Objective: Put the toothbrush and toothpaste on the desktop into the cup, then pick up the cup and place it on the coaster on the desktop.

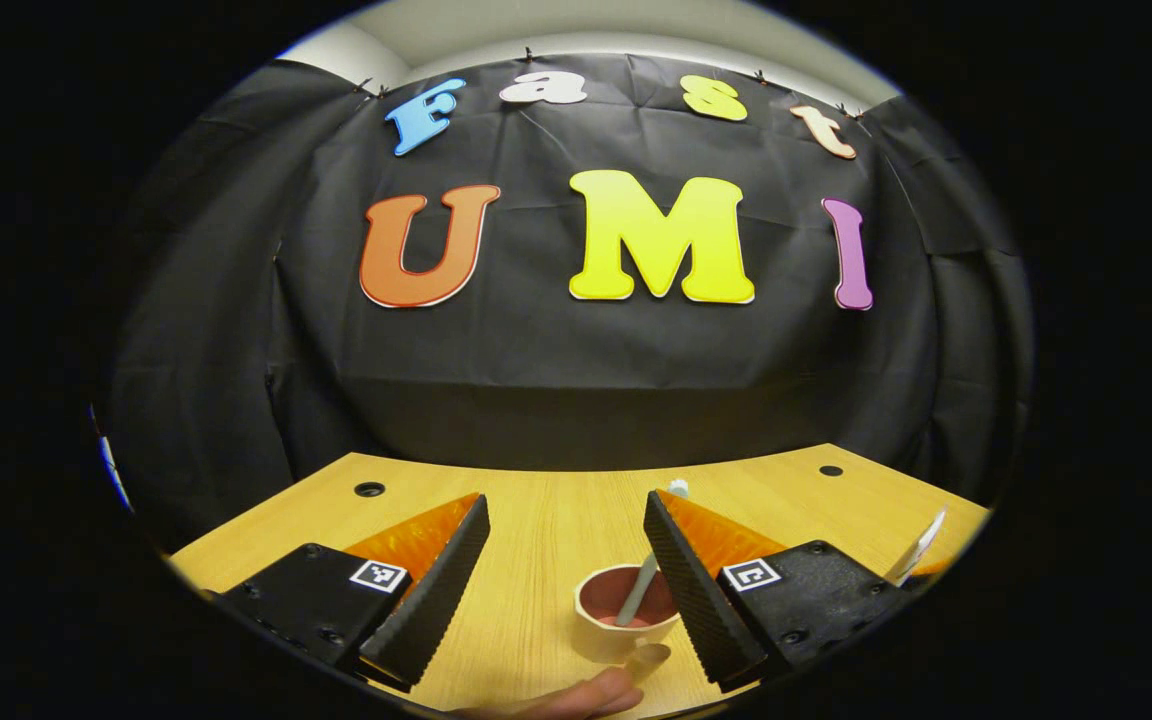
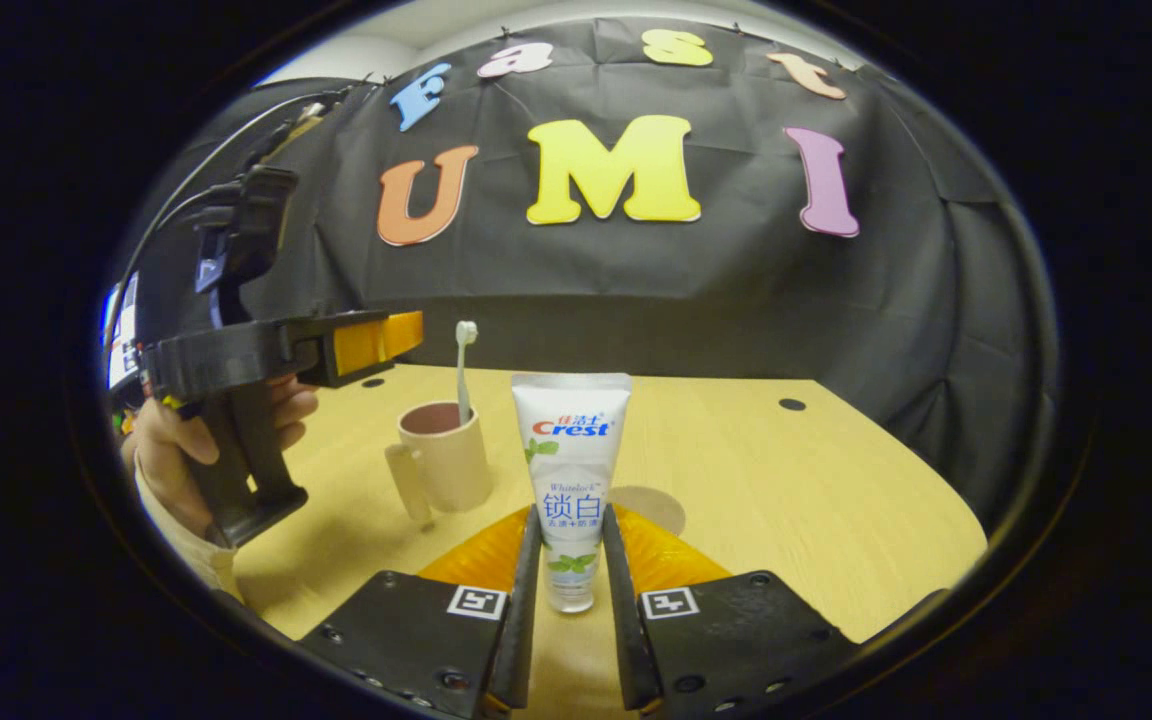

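1. Right gripper [image 2: 572, 560] clamps the toothpaste tube [image 2: 572, 470] upright at frame centre; soft and light, so grip near the cap.
2. Left gripper [image 1: 566, 560] gapes empty above the cup [image 1: 626, 612] holding the toothbrush [image 1: 641, 585].

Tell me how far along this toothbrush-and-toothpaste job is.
Done: the pale toothbrush stands in the beige mug-style cup. In hand: the right gripper clamps the white toothpaste tube; the left gripper is open. Left: tube into cup, cup onto coaster.

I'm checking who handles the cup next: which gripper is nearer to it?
Left. The left gripper hangs open just above the cup; the right gripper, shut on the toothpaste, sits farther back.
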Tool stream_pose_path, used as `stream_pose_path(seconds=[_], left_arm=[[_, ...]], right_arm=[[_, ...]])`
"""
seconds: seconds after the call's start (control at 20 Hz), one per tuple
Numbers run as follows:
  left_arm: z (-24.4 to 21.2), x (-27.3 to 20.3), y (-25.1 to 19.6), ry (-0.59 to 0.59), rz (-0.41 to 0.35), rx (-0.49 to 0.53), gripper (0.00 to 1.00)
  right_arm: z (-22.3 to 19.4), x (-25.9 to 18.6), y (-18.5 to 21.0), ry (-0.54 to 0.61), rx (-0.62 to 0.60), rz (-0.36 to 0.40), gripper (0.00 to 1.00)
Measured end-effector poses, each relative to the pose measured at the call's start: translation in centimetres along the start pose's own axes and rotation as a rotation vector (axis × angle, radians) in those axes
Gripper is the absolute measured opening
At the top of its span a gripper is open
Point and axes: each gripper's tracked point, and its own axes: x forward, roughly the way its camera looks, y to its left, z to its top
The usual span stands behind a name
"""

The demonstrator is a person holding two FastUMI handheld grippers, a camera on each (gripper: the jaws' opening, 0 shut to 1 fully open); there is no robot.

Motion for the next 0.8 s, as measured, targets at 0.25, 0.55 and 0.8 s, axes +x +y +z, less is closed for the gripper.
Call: stream_pose_path(seconds=[0.25, 0.55, 0.8], left_arm=[[1.2, -1.7, 1.9, -0.024, 0.016, 0.022, 0.99], [2.0, -4.0, 3.9, -0.019, 0.055, 0.021, 0.98], [0.6, -5.2, 5.8, 0.027, 0.099, 0.016, 0.98]], right_arm=[[4.3, 1.7, 2.9, -0.050, -0.003, 0.057, 0.35], [8.6, 4.0, 5.9, -0.083, 0.009, 0.116, 0.35], [11.5, 6.3, 8.4, -0.112, 0.011, 0.164, 0.34]])
